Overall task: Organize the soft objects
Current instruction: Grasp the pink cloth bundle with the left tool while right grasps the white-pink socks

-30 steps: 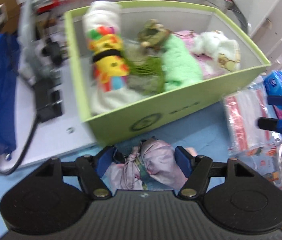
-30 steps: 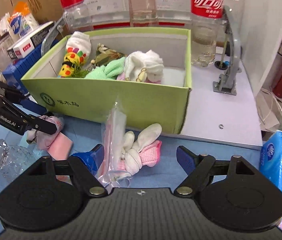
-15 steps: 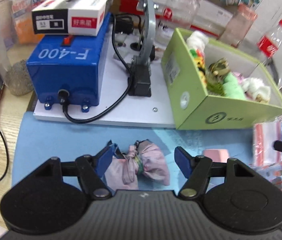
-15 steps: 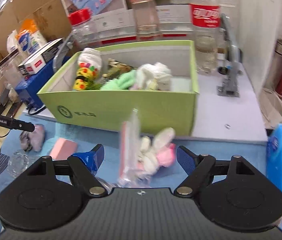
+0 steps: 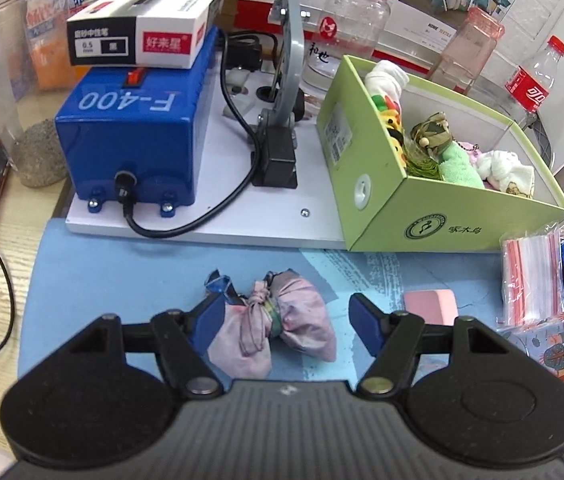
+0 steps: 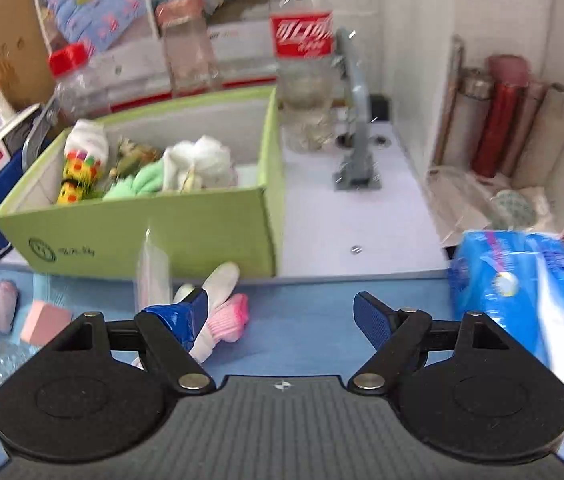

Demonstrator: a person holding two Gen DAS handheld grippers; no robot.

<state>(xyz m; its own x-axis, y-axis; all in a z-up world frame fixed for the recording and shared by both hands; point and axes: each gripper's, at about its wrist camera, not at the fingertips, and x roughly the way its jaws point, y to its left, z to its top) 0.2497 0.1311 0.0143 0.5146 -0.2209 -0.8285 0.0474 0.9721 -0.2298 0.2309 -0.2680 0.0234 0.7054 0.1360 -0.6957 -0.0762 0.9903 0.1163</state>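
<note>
**Both hand-held grippers over the blue mat, soft stuff half sorted**

So the left hand-held gripper has its jaws apart with a tied pink cloth bundle lying on the blue mat between them. The left pad sits right against the bundle's knotted end, the right pad is clear of it, so nothing is clamped. Just right of it there's a pink sponge block, then a stack of zip bags further right.

The right hand-held gripper is spread open too. A pink and white sock bundle lies on the mat by its left finger, partly hidden behind it, and a clear bag stands just left of that. That view is a bit blurry. A blue tissue pack is off to the right.

Further back, the green box sits on a white board on the tabletop, already holding a white and yellow plush, a green cloth and a white fluffy thing. Left of the box is a blue machine.
</note>
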